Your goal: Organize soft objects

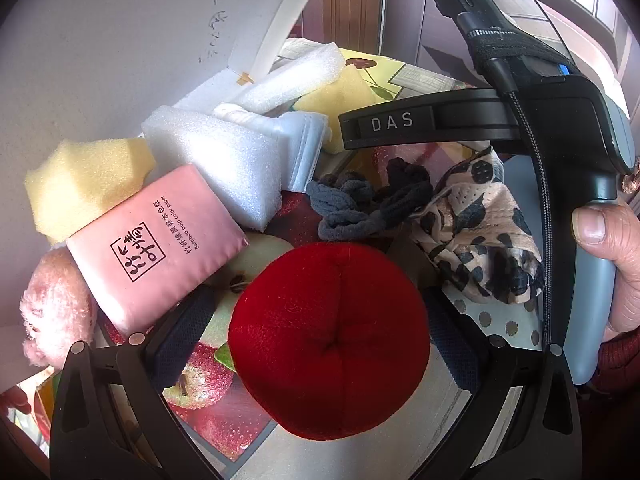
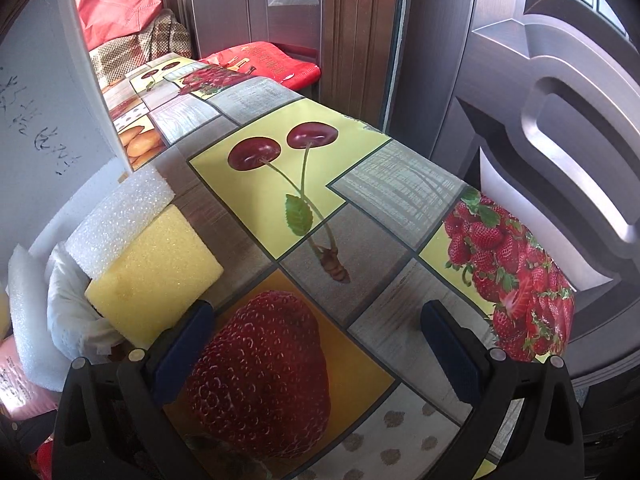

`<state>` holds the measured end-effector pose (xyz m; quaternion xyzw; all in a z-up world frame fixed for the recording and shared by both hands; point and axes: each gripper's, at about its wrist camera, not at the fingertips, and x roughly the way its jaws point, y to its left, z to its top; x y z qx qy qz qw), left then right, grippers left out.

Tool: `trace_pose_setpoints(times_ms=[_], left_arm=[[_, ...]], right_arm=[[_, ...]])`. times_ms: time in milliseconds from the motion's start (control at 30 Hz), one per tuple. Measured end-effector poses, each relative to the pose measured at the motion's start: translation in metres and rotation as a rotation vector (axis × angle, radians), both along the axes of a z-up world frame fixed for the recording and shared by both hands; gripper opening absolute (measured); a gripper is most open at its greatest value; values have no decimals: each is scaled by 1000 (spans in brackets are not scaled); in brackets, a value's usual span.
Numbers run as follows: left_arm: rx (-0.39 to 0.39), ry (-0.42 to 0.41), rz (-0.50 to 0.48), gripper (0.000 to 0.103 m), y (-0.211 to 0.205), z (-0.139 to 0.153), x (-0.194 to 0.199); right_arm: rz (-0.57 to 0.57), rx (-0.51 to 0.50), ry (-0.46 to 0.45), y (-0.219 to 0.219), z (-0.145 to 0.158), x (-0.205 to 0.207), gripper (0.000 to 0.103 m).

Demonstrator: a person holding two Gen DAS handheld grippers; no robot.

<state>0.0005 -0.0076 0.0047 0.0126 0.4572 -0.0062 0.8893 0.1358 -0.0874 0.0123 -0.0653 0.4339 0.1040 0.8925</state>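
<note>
While my left gripper (image 1: 320,340) straddles the red plush ball (image 1: 328,340), its jaws stand spread on either side and I cannot tell whether the pads touch the fabric, so I judge this the grasp step. The ball sits on the fruit-print tablecloth (image 2: 360,216), just in front of the pink tissue pack (image 1: 156,240) and grey hair ties (image 1: 360,204). It is roughly round, no long axis, its seam dimple facing the camera. Next I should close gently. My right gripper (image 2: 316,340) hangs spread and empty over bare cloth.
</note>
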Motion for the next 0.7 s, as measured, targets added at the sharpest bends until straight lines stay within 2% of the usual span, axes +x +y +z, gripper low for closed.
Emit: trace_pose_setpoints(times_ms=[700], left_arm=[[0, 0, 0, 102, 0, 0, 0]], right_arm=[[6, -3, -1, 4, 0, -1, 103]])
